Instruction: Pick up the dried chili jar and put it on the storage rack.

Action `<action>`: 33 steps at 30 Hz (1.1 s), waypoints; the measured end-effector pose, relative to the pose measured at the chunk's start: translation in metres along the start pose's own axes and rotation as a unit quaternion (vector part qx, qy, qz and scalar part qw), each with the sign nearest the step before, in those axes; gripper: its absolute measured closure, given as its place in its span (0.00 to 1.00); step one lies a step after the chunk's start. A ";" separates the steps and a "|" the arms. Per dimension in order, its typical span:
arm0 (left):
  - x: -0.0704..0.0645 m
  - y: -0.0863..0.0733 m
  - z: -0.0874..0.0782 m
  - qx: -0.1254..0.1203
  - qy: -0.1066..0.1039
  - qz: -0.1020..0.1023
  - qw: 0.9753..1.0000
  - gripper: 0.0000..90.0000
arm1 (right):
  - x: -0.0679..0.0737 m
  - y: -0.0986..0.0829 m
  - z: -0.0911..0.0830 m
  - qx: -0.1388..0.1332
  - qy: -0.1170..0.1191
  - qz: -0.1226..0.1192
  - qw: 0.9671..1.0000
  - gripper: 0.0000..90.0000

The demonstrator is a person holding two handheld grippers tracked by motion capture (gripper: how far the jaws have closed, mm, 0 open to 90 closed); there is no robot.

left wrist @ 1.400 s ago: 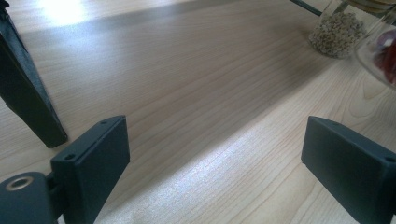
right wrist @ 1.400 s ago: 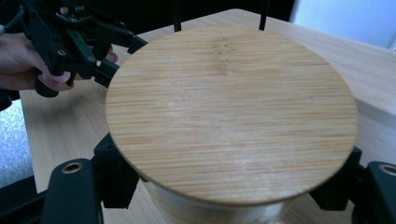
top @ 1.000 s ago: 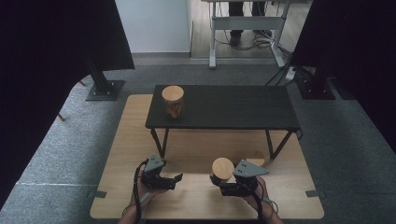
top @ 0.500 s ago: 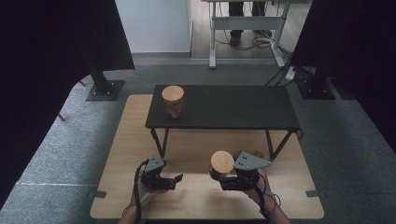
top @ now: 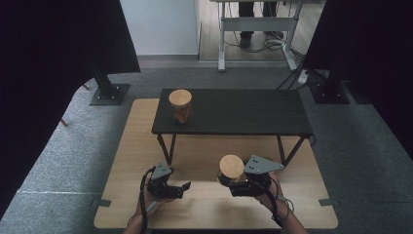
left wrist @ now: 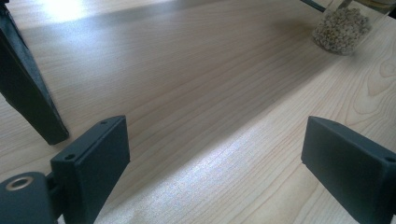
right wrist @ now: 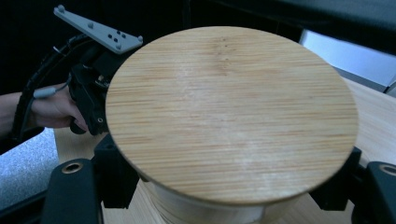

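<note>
board (top: 146,146): we see pale wood, lying on grey carpet (top: 73,161)
table (top: 243,112): low, black, standing on the board
far jar (top: 180,106): wood lid, on the table's left end
desk frame (top: 253,29): we see it at the back, cables (top: 287,44) beside it
curtains (top: 48,73): we note black ones on both sides
stands (top: 108,92): black bases on the carpet

Jar (top: 232,169) w/ round bamboo lid, upright, clamped in right hand-held gripper (top: 229,181).
</note>
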State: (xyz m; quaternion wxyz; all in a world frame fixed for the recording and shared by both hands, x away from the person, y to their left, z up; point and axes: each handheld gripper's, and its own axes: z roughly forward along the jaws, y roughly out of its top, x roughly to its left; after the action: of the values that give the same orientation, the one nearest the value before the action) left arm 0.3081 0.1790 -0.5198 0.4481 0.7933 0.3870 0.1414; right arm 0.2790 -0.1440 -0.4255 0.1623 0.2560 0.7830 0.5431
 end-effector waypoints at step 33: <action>0.001 0.001 -0.001 -0.001 0.002 0.000 1.000 0.08 | -0.008 0.030 -0.009 -0.008 0.013 -0.005 1.000 0.28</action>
State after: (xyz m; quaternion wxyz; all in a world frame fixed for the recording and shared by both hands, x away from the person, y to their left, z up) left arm 0.3087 0.1799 -0.5190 0.4480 0.7928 0.3877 0.1429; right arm 0.2876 -0.1471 -0.3942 0.1572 0.2436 0.7819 0.5519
